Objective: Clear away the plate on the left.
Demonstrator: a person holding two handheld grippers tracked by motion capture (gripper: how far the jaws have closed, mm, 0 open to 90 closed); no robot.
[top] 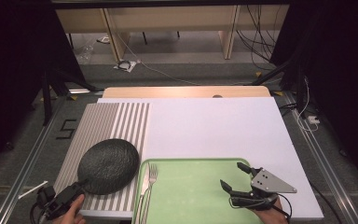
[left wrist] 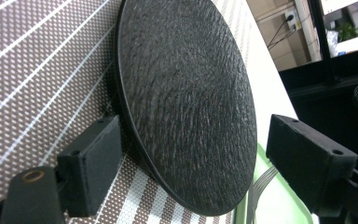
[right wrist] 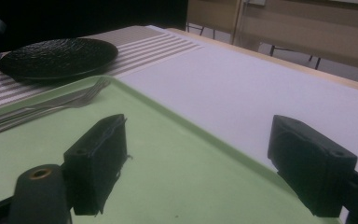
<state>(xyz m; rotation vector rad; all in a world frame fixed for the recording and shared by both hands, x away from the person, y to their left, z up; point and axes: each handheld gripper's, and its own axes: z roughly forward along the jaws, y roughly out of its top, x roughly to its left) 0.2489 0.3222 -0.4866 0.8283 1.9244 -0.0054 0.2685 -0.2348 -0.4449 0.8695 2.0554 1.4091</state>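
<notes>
Left tool [top: 80,185] jaws apart around black plate [top: 108,165] rim on striped mat [top: 116,121], not clamped yet. Right tool [top: 237,176] open, empty over green tray [top: 191,196]; lift remains.

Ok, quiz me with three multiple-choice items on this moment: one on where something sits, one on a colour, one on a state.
1. Where does the black plate rest?
A. on the striped placemat
B. in the green tray
C. on the floor

2. What colour is the tray?
A. red
B. light green
C. blue

3. How stand the jaws of the right hand-held gripper?
A. shut on the fork
B. shut on the plate
C. open, holding nothing

Answers: 1 A, the high view shows the plate on the stripes, left of the tray. 2 B, both the high view and the right gripper view show it light green. 3 C, its jaws stand apart above bare tray, the fork lying far off at the tray's left edge.
</notes>
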